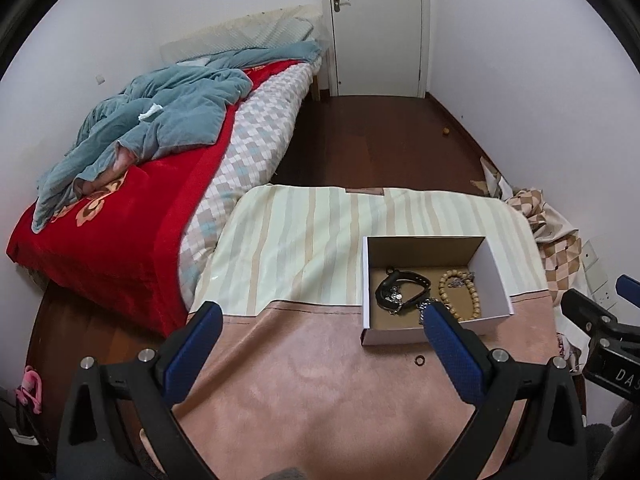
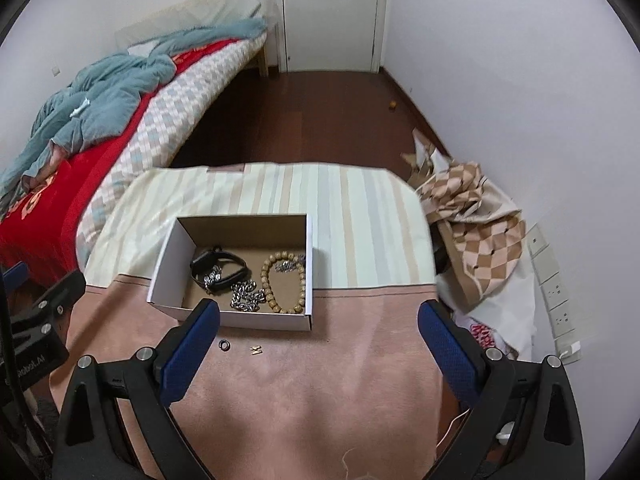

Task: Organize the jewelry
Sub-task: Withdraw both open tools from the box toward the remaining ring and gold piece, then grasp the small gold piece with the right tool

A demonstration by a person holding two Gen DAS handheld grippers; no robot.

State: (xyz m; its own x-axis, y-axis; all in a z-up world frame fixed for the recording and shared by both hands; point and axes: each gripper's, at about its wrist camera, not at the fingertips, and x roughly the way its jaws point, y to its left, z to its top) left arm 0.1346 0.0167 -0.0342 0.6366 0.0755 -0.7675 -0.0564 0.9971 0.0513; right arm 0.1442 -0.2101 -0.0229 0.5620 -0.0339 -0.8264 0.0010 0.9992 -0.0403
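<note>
While both grippers gape empty, the left gripper [image 1: 322,316] partly hides what looks like a chain [image 2: 246,297]

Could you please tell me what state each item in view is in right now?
Left hand-held gripper: open, empty.
Right hand-held gripper: open, empty.
Box: open, lidless.
Bead bracelet: in box.
Watch: in box.
Silver chain: in box.
Dark ring: outside box.
Gold piece: outside box.
Door: closed.
</note>
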